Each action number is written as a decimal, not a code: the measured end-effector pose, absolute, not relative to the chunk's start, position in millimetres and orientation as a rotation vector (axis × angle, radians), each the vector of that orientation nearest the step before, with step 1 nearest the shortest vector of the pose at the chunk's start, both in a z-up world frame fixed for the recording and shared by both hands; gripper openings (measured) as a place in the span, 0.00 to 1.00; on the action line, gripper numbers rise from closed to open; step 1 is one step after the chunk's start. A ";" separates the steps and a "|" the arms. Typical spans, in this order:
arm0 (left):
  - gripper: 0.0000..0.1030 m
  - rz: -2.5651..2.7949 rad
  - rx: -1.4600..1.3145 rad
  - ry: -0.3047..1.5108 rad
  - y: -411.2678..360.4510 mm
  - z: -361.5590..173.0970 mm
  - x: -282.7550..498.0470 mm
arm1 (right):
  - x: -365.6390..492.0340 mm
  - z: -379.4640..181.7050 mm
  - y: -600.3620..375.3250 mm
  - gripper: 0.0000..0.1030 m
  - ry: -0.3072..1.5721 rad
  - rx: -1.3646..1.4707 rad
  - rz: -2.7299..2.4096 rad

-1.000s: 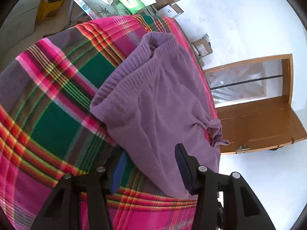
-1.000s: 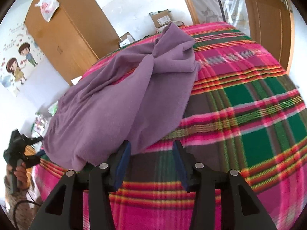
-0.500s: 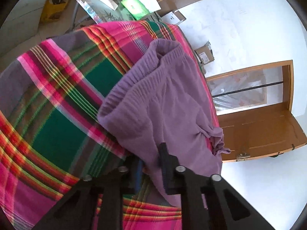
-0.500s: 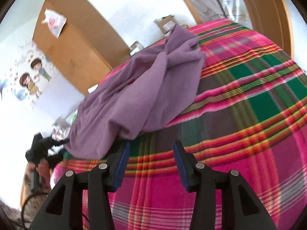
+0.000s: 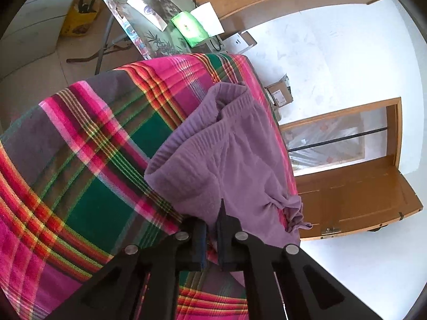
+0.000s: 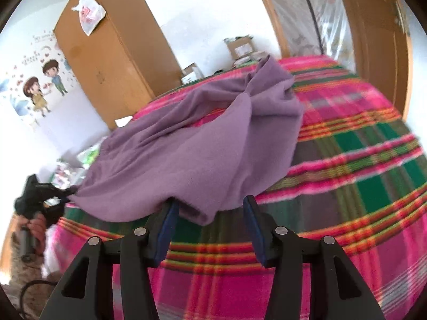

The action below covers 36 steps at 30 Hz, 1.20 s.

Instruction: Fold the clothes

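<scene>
The purple shorts (image 5: 229, 165) lay crumpled on the plaid blanket (image 5: 88, 165), elastic waistband bunched. My left claw (image 5: 212, 236) was clamped on their near edge, hiding it. My right claw (image 6: 209, 229) was opening; the hem (image 6: 197, 213) sagged between its pads, untouched.

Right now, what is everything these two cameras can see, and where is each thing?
purple garment: one, rumpled, elastic waistband showing, lying on the blanket.
plaid blanket: one, pink, green and red, spread under the garment.
wardrobe: one, brown wood, against the far wall.
plastic bag: one, white with red print, on top of the wardrobe.
cartoon wall stickers: two figures, on the white wall.
cardboard boxes: several, brown, on the floor by the wall.
side table: one, patterned top, holding a green packet and papers.
door: one, brown wood, standing open.
left claw: black, closing on the garment's edge.
right claw: black with blue pads, opening, garment hem between its fingers.
</scene>
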<state>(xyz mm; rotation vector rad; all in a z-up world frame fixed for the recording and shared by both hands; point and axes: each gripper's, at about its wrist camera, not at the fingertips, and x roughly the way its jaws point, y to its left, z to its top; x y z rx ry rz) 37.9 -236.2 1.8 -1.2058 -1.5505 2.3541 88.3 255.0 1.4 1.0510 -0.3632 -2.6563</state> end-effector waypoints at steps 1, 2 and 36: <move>0.05 2.356 -1.199 -1.557 -237.1 2.4 38.1 | 84.7 1.7 253.0 0.50 -0.323 1.084 -2.681; 0.05 2.358 -1.193 -1.566 -238.1 2.8 38.4 | 82.1 1.6 251.4 0.50 -0.301 1.104 -2.691; 0.03 2.369 -1.149 -1.570 -227.1 9.8 85.1 | 137.1 56.4 206.0 0.06 0.602 0.796 -2.968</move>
